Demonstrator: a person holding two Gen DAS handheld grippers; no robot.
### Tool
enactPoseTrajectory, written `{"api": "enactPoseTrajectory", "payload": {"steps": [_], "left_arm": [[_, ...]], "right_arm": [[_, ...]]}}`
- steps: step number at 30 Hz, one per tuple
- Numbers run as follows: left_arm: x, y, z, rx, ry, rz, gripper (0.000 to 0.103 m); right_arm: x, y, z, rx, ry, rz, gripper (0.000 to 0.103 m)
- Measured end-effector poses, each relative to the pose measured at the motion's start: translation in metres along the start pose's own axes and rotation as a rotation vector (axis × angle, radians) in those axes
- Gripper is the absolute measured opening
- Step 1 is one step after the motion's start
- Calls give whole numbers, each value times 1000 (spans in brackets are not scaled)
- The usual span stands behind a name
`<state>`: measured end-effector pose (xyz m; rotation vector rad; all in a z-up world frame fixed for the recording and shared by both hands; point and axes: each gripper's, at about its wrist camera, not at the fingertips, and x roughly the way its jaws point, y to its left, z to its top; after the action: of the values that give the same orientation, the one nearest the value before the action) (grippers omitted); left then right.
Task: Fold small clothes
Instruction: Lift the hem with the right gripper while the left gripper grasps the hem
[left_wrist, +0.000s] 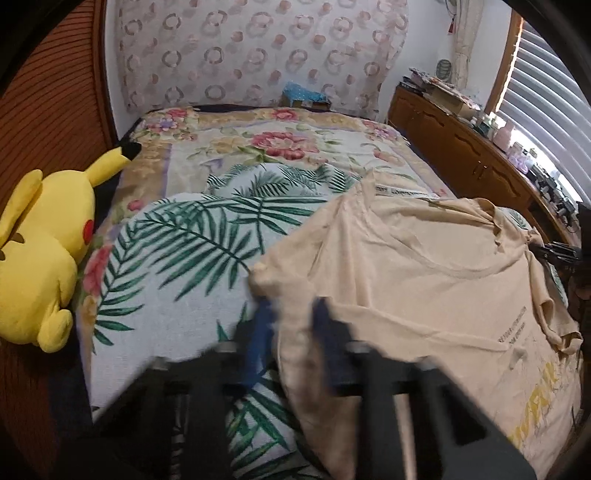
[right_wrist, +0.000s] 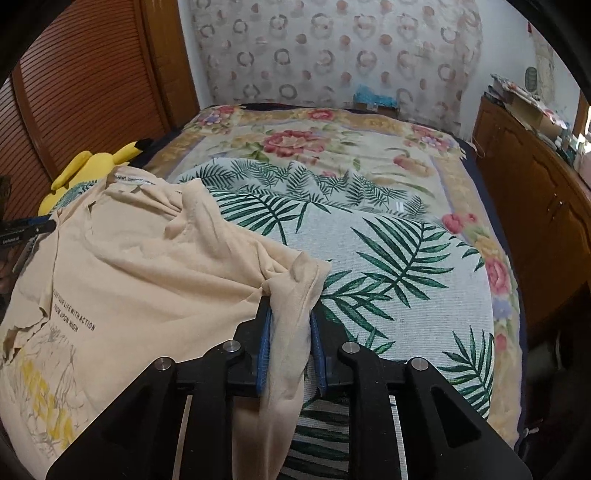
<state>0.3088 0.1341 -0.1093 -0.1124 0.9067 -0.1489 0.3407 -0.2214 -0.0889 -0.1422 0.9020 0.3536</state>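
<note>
Jaws of the left gripper (left_wrist: 291, 314) come first, seen through the left wrist camera: they are blurred, yet cream cloth plainly runs between the two dark fingers and bunches just above their tips, so I read them as clenched on a sleeve or shoulder corner of the beige T-shirt (left_wrist: 424, 266). From that pinch the shirt spreads away to the right of the picture, its neckline and label toward the far end of the bed (left_wrist: 258, 144), its yellow print toward the near edge. It lies on a palm-leaf throw (left_wrist: 177, 251), with a yellow plush toy (left_wrist: 44, 258) well apart at the left. At the far right edge of this view the dark tips of the other gripper meet the shirt's opposite corner.

Through the right wrist camera the picture is sharp. The right gripper (right_wrist: 291, 325) is clamped on a gathered fold of the same shirt — the blue pads press the cloth from both sides, and a tail of fabric hangs down between the fingers toward the camera. Here the body of the shirt lies to the left, printed text and yellow graphic nearest the lower left, label farthest away.

So the garment stretches crosswise between the two hands, one corner in each, and neither hand looks nearer the middle. Any fold, I judge, turns on that line — both hands would have to travel together.
</note>
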Motion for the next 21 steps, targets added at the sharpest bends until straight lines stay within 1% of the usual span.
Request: {"api": "enactPoseTrajectory", "payload": {"steps": [1, 2, 3, 6, 11, 13, 15, 16, 20, 21], "left_arm": [[-2, -3, 0, 4, 2, -7, 3], [-8, -9, -1, 14, -9, -17, 2], [-14, -15, -2, 32, -24, -25, 2], [-48, -37, -7, 74, -88, -46, 2], [-110, -70, -27, 132, -193, -90, 2], [-136, -80, -42, 140, -227, -120, 2], [-156, -86, -60, 152, -248, -122, 1], [-168, -90, -75, 153, -260, -130, 1], [-196, -99, -119, 154, -270, -129, 1], [-202, -100, -129, 149, -273, -127, 1]], "right_arm": [[-3, 4, 1, -11, -9, 19, 11], [-10, 9, 1, -26, -33, 22, 10], [-18, 13, 0, -36, -55, 8, 10], [-45, 24, -2, -37, -126, 15, 9], [-105, 42, -14, -27, -243, 31, 9], [-128, 49, -27, -26, -270, 33, 9], [-148, 55, -43, -26, -290, 36, 9], [-154, 58, -47, -25, -293, 38, 9], [-188, 71, -91, -22, -295, 42, 9], [-192, 72, -97, -20, -292, 41, 9]]}}
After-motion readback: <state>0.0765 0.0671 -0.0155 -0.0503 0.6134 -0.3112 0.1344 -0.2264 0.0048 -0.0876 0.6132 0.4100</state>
